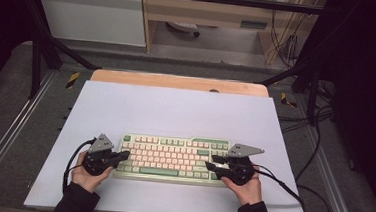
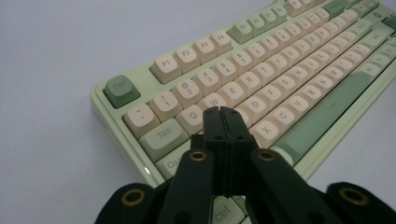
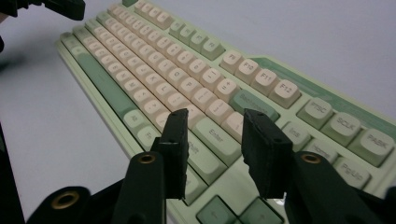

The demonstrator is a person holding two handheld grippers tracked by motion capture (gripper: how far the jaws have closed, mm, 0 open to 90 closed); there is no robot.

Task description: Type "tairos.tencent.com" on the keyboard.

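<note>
Green-and-cream keyboard (image 1: 172,159) lying flat near front edge of white-covered bench (image 1: 175,110), long axis running left–right across bench, function row on far side, space bar toward the person. Left tongs (image 1: 122,156) poised at keyboard's left end, jaws pressed together w/ nothing between them; in left gripper view, closed tips (image 2: 223,114) hovering over left-hand letter keys, approx. btwn Q/W row and row below, Tab (image 2: 163,135) and Esc (image 2: 120,88) just off to one side. Cannot tell whether tips touch a keycap or sit just above. Right tongs (image 1: 211,165) at keyboard's right end, jaws apart and empty; in right gripper view, gap (image 3: 212,135) framing Enter key (image 3: 215,133) and neighbours, nav cluster beside far jaw. Each hand (image 1: 88,176) gripping its tool from near side, one per end, so left tongs nearer left-half keys, right tongs nearer Enter/Backspace area. Judging by closed left jaws used as a single poker, likely a keypress on left letter block coming: short move straight down, keyboard directly ahead of and below tips. Risk: tips spanning two caps.
</note>
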